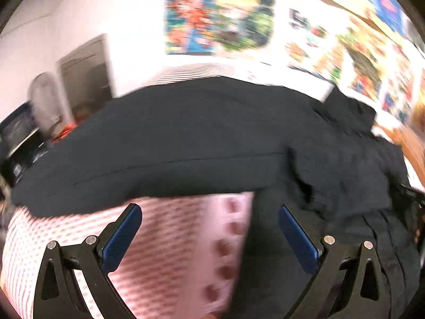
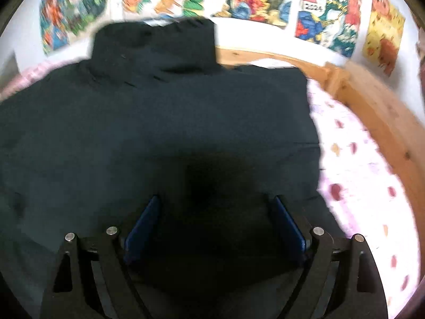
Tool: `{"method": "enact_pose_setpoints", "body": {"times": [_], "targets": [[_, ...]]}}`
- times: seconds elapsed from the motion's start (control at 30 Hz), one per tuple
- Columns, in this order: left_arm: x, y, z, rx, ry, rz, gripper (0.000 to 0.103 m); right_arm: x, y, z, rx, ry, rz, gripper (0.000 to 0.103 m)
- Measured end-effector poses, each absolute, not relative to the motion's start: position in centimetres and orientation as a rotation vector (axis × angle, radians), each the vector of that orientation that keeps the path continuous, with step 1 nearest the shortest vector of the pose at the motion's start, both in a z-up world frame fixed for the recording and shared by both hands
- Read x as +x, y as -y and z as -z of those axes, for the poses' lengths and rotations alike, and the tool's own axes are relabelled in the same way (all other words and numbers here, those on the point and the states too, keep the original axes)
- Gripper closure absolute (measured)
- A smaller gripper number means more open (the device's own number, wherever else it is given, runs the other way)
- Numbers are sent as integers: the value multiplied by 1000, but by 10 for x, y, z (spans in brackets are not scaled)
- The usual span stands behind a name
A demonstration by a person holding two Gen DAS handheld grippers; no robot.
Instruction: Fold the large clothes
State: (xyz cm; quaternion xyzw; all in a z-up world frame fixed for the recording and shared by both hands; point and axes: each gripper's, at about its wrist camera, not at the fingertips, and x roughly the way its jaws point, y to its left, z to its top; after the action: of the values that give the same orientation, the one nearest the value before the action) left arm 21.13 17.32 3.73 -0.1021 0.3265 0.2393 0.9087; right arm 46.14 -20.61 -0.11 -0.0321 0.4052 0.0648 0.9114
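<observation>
Only one marking is coming through clearly enough to read: the number "2024" is showing on a colourful cartoon poster [image 2: 322, 13] hanging on the wall in the right wrist view, on a small pale patch just below a red block. Above it, scribbled lettering is running across the same poster's top, but it is smearing too much to make out. In the left wrist view the wall posters [image 1: 217, 18] are blurring completely, and the dark screen [image 1: 18, 127] at the left edge is showing pale lines too small to read.
</observation>
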Motion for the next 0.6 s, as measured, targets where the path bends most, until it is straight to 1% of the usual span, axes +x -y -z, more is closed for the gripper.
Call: {"method": "enact_pose_setpoints", "body": {"times": [0.17, 0.33, 0.5, 0.6], "targets": [[178, -198, -34, -270, -657, -606, 0, 443, 141, -14, -97, -797, -281, 20], [150, -228, -33, -386, -621, -675, 0, 422, 71, -9, -135, -805, -433, 20], [119, -273, -22, -577, -588, -766, 0, 407, 12, -6, -191, -803, -510, 20], [104, -300, -15, -697, -549, -781, 0, 410, -8, 0, -205, -802, -519, 20]]}}
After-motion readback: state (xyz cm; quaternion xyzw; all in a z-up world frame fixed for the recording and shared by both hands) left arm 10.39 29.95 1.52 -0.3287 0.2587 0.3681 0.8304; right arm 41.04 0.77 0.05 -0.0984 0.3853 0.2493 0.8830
